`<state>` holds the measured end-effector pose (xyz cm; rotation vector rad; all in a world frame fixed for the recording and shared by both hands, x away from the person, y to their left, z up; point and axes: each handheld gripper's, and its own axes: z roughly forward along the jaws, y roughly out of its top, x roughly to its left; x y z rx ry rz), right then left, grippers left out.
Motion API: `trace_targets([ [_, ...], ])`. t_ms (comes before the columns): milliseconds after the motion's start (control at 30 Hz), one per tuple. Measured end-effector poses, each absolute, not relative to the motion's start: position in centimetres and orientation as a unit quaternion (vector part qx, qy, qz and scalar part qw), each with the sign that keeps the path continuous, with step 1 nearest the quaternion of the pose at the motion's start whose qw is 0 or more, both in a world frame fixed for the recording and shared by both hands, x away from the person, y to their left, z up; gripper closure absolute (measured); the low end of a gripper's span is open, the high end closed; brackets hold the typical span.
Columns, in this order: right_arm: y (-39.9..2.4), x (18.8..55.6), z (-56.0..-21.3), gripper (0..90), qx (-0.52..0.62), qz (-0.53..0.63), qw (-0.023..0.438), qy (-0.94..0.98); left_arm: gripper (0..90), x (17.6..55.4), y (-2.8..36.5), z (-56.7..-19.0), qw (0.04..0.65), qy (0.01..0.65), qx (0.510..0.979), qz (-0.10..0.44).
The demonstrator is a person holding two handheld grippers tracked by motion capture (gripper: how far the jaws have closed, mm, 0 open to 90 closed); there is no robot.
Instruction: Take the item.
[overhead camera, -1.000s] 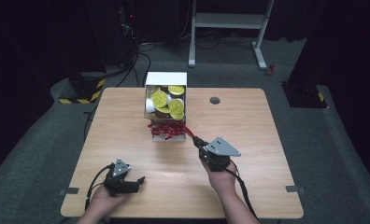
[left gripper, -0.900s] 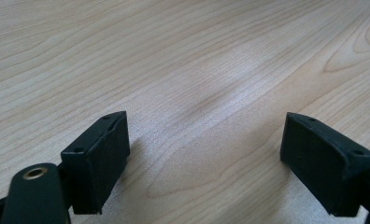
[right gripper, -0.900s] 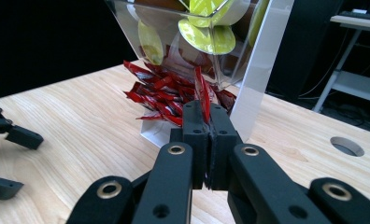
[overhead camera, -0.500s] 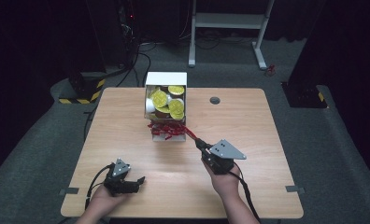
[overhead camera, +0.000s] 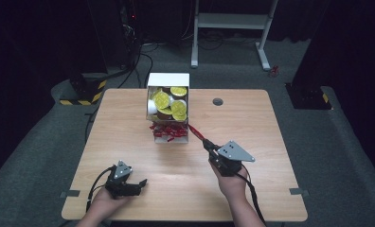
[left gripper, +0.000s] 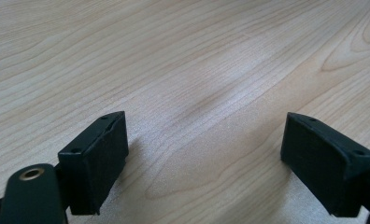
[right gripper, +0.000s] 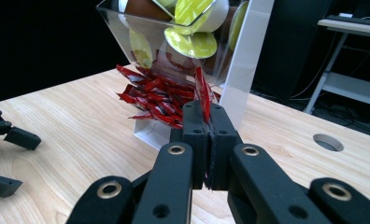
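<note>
Grey carpet floor (overhead camera: 43, 156), dark room, white metal stand (overhead camera: 233, 28) behind wooden table (overhead camera: 252, 123).

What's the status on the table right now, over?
Right hand-held gripper shut on red packet, just clear of the dispenser box. Left hand-held gripper open, empty, low over table. Nothing in the way.

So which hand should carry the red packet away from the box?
The right. The right gripper is already shut on the red packet, just beside the box. The left gripper sits open over bare table, far off.
</note>
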<state>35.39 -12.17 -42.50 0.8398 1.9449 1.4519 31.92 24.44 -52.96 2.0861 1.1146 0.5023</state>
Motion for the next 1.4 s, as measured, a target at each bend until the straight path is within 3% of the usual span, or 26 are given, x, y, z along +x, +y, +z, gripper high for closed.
trace_targets([
  [1400, -17.4, 36.1, -41.4, 88.9, 0.36, 0.544, 0.314, 0.69, 14.8, 32.0, 24.5, -52.9, 0.352, 0.431, 0.808, 0.193],
])
